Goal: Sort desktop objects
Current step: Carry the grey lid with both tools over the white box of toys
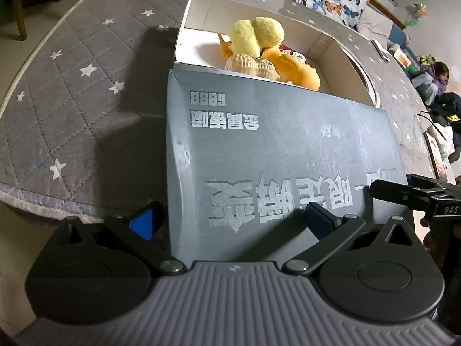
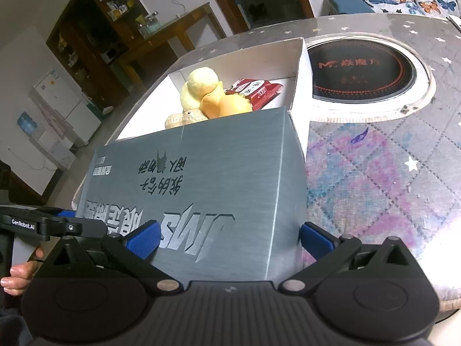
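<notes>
The left gripper (image 1: 234, 220) is pointing forward at the near end of the grey lid (image 1: 273, 150). Its two blue fingers (image 1: 142, 220) are spread wide apart, one on each side of the lid's left corner, and they are not squeezing anything. The right gripper (image 2: 230, 238) is doing the same at the lid's right corner. Its blue fingers (image 2: 144, 239) are also wide apart, with the lid's corner sitting between them. I cannot tell if any finger is touching the lid.

The grey lid (image 2: 201, 184) is lying tilted over the near part of the white box (image 1: 198, 8), so the far part of the box is open. The box is sitting on a table with a grey star cloth (image 1: 72, 86).

Inside the box, a fluffy yellow toy (image 1: 256, 36) is resting on top of an orange toy (image 1: 296, 69) and a pale bumpy toy (image 1: 250, 65). A red snack packet (image 2: 256, 89) is lying behind them, near the far wall.

A round black cooker plate (image 2: 360, 72) is set into the table just to the right of the box. In the right view, a person's hand (image 2: 15, 276) is showing at the left edge, under the other gripper.
</notes>
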The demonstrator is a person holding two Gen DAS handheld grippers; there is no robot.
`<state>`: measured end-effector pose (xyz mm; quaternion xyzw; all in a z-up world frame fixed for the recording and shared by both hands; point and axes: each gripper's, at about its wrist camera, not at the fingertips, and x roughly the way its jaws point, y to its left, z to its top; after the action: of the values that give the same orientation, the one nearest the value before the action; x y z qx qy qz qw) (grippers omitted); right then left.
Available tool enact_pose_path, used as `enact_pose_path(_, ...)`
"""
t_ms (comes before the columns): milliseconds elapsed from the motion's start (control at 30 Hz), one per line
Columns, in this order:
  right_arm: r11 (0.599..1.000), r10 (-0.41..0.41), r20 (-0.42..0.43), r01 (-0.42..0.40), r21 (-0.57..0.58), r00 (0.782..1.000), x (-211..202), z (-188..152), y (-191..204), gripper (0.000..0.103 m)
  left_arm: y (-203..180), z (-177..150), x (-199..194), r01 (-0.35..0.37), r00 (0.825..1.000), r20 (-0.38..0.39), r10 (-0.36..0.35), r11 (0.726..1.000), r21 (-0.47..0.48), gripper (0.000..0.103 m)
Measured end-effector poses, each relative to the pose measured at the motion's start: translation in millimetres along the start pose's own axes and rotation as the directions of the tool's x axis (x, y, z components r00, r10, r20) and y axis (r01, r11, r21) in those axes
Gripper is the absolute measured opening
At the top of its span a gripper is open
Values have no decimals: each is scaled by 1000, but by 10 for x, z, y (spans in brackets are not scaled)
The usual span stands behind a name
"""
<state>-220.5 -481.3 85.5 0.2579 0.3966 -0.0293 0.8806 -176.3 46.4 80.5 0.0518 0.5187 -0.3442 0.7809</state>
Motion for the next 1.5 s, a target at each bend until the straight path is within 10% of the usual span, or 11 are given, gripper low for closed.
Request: enact_pose_path(1500, 998, 59, -112, -62, -27, 992, 85, 150, -105, 103, 39, 231, 147, 12, 984, -176, -13, 1000, -8, 103)
